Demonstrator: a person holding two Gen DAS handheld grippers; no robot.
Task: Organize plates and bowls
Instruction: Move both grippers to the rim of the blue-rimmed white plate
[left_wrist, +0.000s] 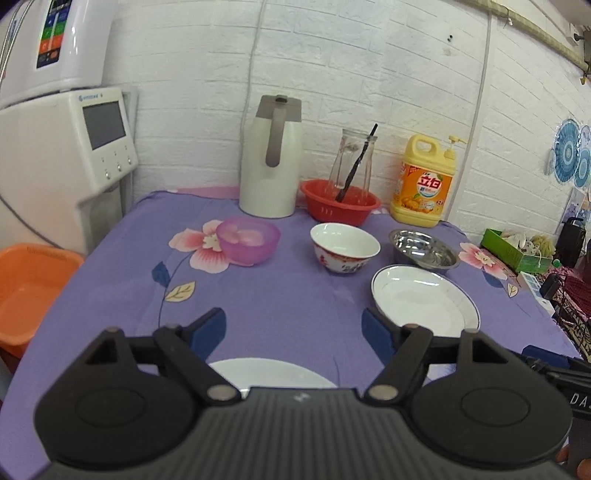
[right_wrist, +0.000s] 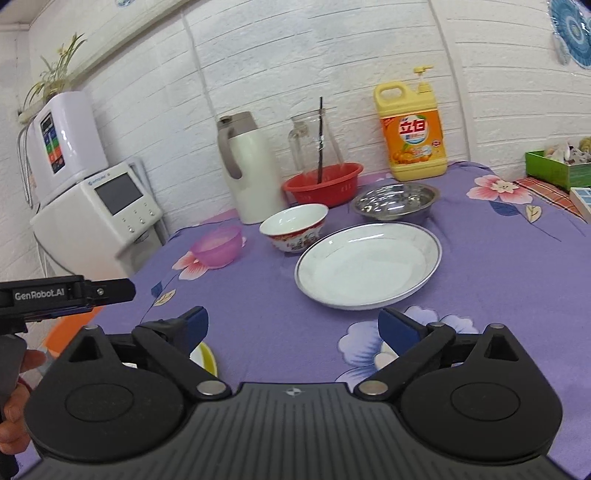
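both grippers' fingers gape empty; rimmed plate (right_wrist: 368, 264) lies ahead of right gripper (right_wrist: 292, 326).

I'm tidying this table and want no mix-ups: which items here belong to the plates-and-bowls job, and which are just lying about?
For the job: pink bowl, patterned bowl, steel bowl, rimmed plate, near plate.

Lying about: thermos jug, red basket, glass carafe, detergent bottle, orange tub.

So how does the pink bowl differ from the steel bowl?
The pink bowl is see-through plastic; the steel bowl is shiny metal. The pink bowl is smaller and deeper, the steel bowl wider and shallower. The pink bowl sits left of the thermos, the steel bowl near the soap bottle. Both stand upright and look empty.
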